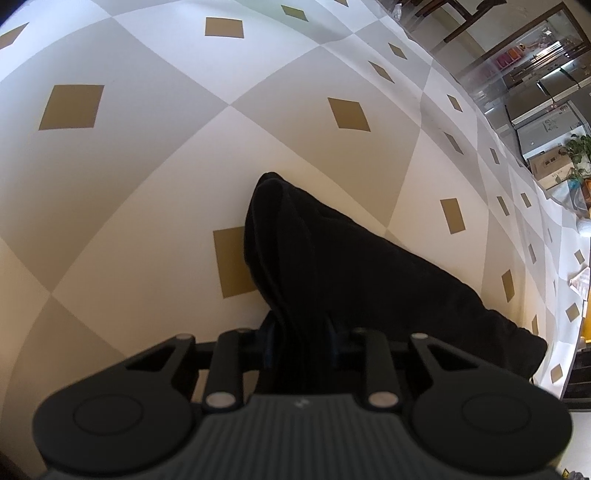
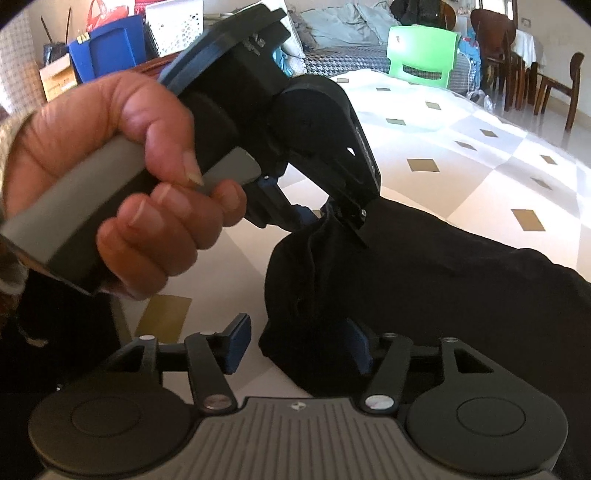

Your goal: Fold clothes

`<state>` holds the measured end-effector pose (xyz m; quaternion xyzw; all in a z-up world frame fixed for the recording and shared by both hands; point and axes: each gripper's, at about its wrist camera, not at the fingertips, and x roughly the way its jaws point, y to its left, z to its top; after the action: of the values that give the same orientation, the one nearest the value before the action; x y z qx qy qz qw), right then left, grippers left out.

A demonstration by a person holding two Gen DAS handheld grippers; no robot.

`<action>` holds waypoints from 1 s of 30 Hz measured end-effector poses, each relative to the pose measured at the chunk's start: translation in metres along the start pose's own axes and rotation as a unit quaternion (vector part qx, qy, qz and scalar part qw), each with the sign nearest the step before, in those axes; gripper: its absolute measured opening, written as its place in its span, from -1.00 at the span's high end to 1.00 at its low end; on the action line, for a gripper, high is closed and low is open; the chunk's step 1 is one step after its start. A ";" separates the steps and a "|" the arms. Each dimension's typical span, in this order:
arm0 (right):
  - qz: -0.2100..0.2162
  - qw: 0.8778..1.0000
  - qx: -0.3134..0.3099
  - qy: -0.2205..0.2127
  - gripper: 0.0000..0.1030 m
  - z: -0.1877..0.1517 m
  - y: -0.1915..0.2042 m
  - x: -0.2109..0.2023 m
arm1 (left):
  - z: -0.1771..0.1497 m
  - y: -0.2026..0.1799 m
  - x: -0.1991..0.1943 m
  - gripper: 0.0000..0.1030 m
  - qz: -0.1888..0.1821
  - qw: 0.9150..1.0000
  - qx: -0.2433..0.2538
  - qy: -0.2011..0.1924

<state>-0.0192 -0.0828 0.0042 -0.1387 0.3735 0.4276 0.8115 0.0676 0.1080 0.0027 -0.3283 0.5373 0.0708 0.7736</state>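
Tablecloth (image 1: 155, 173): largest item, a broad checked surface of white and grey squares, each with a small tan diamond at its centre. It carries the garment and serves as the landmark for the entries below.

Black garment (image 1: 351, 266): dark cloth, bunched into a long roll lying on the tablecloth. In the left wrist view its long axis runs from a rounded end up the cloth, near one tan diamond, down to the right toward the tablecloth's edge. In the right wrist view (image 2: 443, 280) the same mass spreads from the centre to the right border. One gathered end is lifted off the tablecloth.

Blue bin (image 2: 107, 48): beyond the tablecloth's far left side, upright; contents cannot be told. A white perforated basket (image 2: 173, 22) stands just beside it; contents likewise not visible.

Green chair (image 2: 421, 55): plastic, past the far edge of the tablecloth, with dark wooden chairs (image 2: 554, 88) further right.

Person's hand (image 2: 122, 184): wrapped round a grey handle, above the tablecloth's near left part.

Left gripper (image 1: 301, 343): clenched on a ridge of the black garment, the folds pinched between its jaws. Seen from the right wrist view (image 2: 332, 218), it points down into the gathered end.

Right gripper (image 2: 299, 343): released, jaws standing apart; its blue pads (image 2: 236, 343) do not press the cloth, though the garment's lower fold hangs between them against the right-hand one.
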 end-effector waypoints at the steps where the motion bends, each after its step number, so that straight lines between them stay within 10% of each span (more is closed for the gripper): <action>1: -0.002 1.000 -0.001 0.001 -0.10 0.000 0.001 0.003 | 0.000 0.000 0.000 0.55 0.000 1.000 -0.001 0.000; 10: -0.012 1.000 -0.009 0.007 -0.06 0.004 0.002 0.027 | -0.002 -0.001 -0.001 0.55 0.003 1.000 0.006 -0.006; 17: -0.013 1.000 0.008 0.008 0.60 0.007 -0.007 0.023 | -0.002 -0.004 -0.002 0.17 0.003 1.000 0.018 -0.020; 21: -0.014 1.000 0.008 -0.008 0.62 0.009 -0.010 0.012 | -0.001 -0.006 -0.004 -0.32 0.033 0.998 0.030 -0.044; 30: -0.009 1.000 0.017 -0.023 0.62 0.010 -0.022 -0.004 | 0.000 -0.006 -0.003 -0.30 0.027 0.998 0.032 -0.053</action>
<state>0.0018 -0.0929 0.0119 -0.1180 0.3605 0.4167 0.8261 0.0693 0.1038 0.0077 -0.2849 0.5066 0.0919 0.8086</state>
